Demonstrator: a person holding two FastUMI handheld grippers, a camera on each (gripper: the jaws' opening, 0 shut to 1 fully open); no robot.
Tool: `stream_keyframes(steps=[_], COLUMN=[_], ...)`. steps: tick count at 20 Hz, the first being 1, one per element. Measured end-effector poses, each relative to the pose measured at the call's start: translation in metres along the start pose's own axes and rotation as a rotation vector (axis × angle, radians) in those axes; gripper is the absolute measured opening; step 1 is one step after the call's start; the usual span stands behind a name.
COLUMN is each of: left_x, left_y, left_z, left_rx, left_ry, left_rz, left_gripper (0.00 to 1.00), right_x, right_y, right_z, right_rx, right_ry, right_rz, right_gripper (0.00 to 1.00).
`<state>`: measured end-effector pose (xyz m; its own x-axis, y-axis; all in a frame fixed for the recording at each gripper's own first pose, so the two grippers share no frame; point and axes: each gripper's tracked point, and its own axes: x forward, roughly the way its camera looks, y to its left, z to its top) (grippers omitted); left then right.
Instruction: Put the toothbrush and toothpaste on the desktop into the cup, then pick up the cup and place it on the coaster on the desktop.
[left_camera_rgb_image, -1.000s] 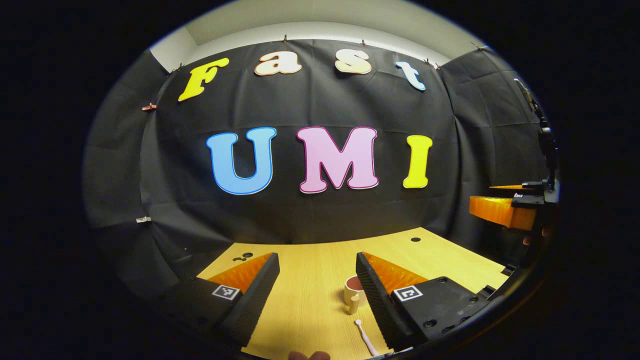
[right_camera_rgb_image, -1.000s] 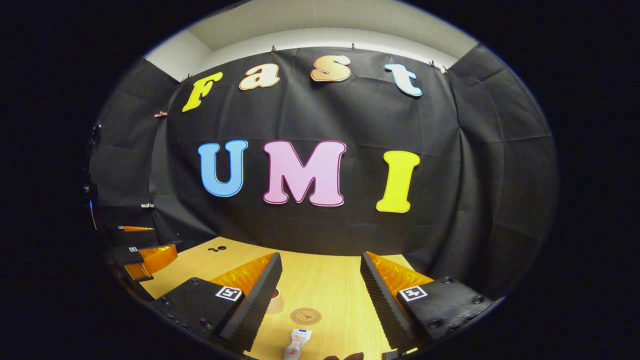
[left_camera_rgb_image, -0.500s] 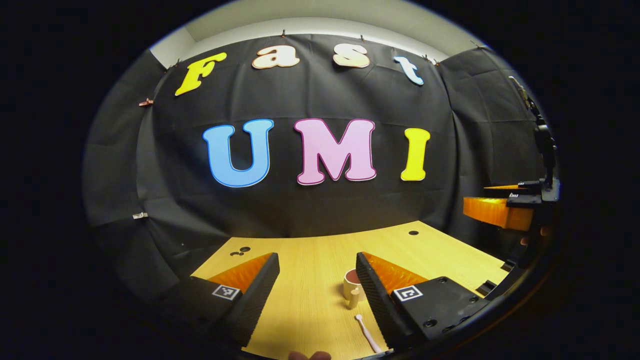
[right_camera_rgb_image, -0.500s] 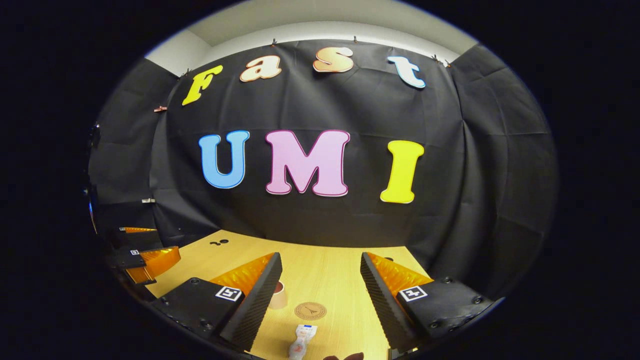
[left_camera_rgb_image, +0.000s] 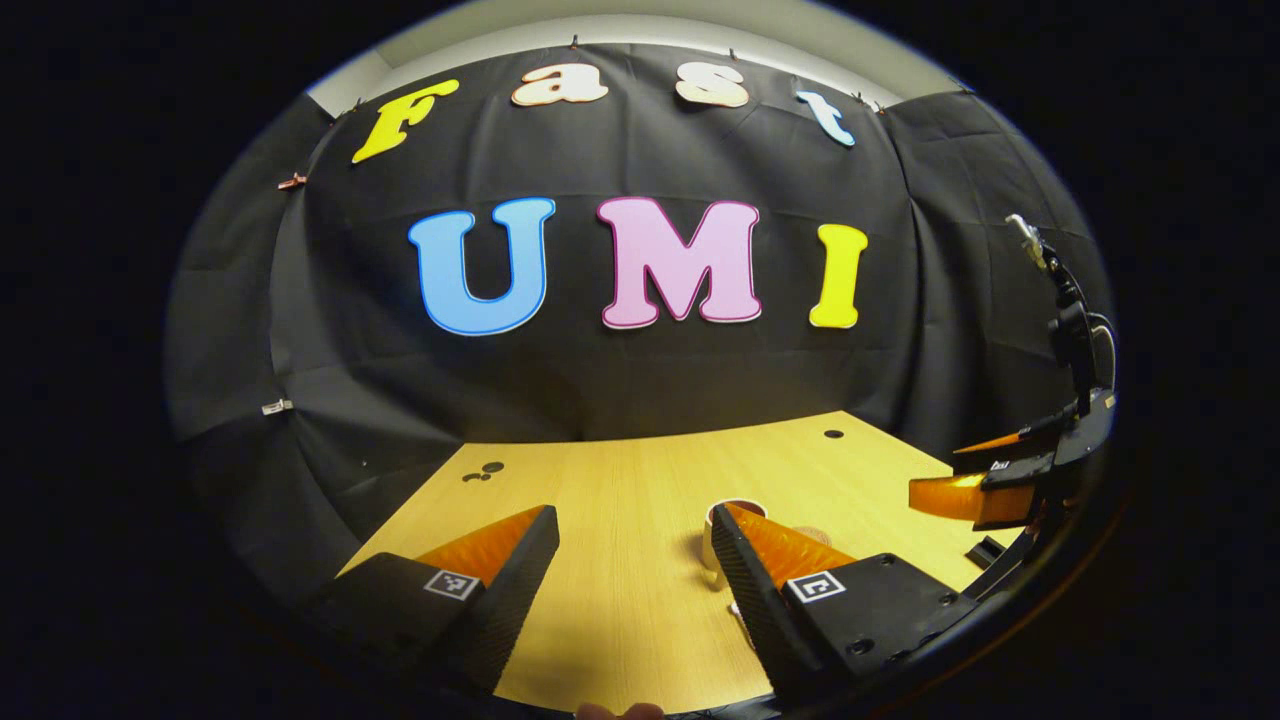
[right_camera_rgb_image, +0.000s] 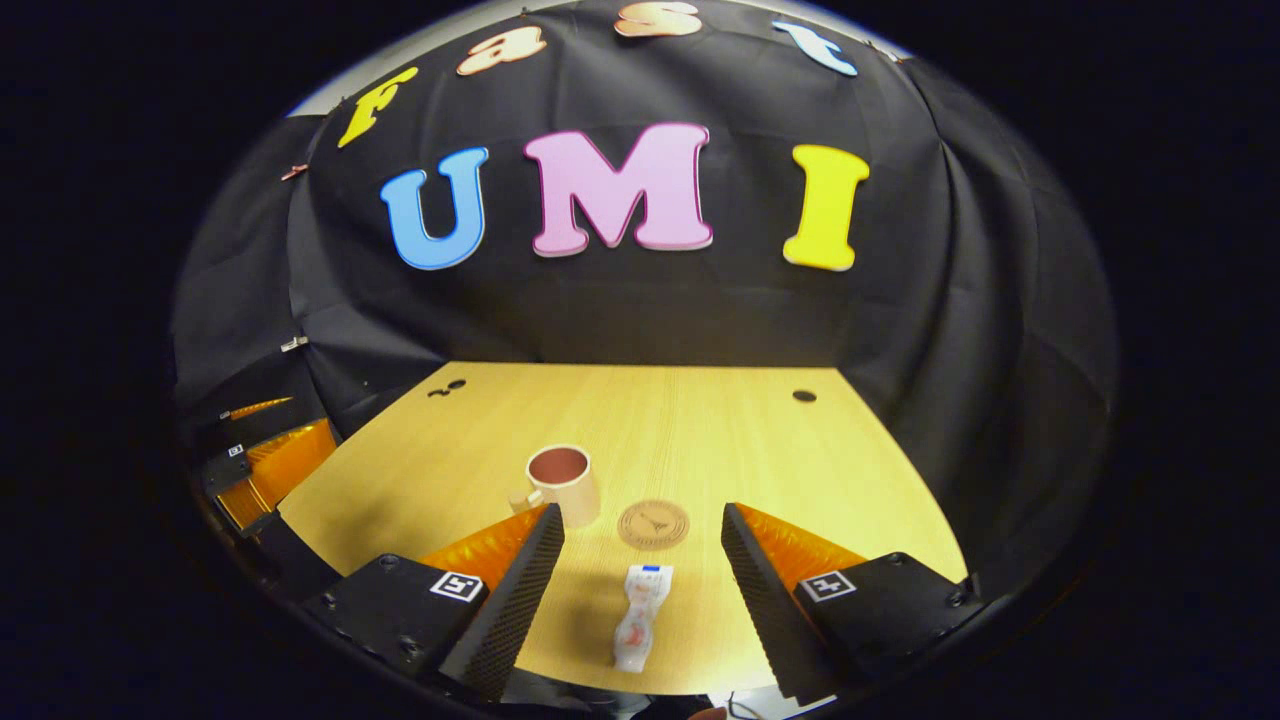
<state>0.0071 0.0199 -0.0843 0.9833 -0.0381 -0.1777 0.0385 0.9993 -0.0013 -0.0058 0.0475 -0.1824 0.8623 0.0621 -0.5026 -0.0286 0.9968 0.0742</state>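
Observation:
In the right gripper view a cream cup (right_camera_rgb_image: 563, 482) with a dark red inside stands upright on the wooden desktop (right_camera_rgb_image: 700, 430). A round brown coaster (right_camera_rgb_image: 652, 524) lies just right of it. A white toothpaste tube (right_camera_rgb_image: 640, 628) lies nearer, between the fingers of my open right gripper (right_camera_rgb_image: 640, 518), which hangs above it. In the left gripper view my left gripper (left_camera_rgb_image: 633, 515) is open over bare desktop (left_camera_rgb_image: 620, 490). The cup (left_camera_rgb_image: 722, 512) is partly hidden behind its right finger, and a bit of the toothbrush (left_camera_rgb_image: 735, 610) peeks out beside that finger.
The left gripper (right_camera_rgb_image: 265, 462) sits at the desktop's left edge in the right gripper view. The right gripper (left_camera_rgb_image: 975, 492) is at the far right in the left gripper view. Small dark holes (right_camera_rgb_image: 804, 396) mark the desktop's far corners. Black cloth walls close in the back and sides.
Both views have tipped down toward the desktop. The right gripper now has the toothpaste between its open fingers. In the left gripper view the cup and toothbrush slid behind the right finger.

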Motion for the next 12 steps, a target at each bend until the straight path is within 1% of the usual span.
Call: stream_keyframes(steps=[2,4,9,12], left_x=[0.002,0.002,0.000,0.001], left_y=[0.004,0.008,0.019,0.024], left_z=[-0.013,-0.025,-0.041,-0.049], left_rx=[0.010,0.021,0.024,0.023], left_ry=[0.030,0.056,0.092,0.111], left_rz=[0.004,0.005,0.021,0.042], left_gripper=[0.96,0.96,0.96,0.96], right_x=[0.016,0.030,0.066,0.079], right_y=[0.007,0.004,-0.014,-0.016], right_z=[-0.034,-0.062,-0.129,-0.158], right_rx=[-0.004,-0.035,-0.127,-0.124], right_ry=[0.090,0.163,0.357,0.448], right_rz=[0.016,0.012,-0.040,-0.056], right_gripper=[0.97,0.97,0.97,0.94])
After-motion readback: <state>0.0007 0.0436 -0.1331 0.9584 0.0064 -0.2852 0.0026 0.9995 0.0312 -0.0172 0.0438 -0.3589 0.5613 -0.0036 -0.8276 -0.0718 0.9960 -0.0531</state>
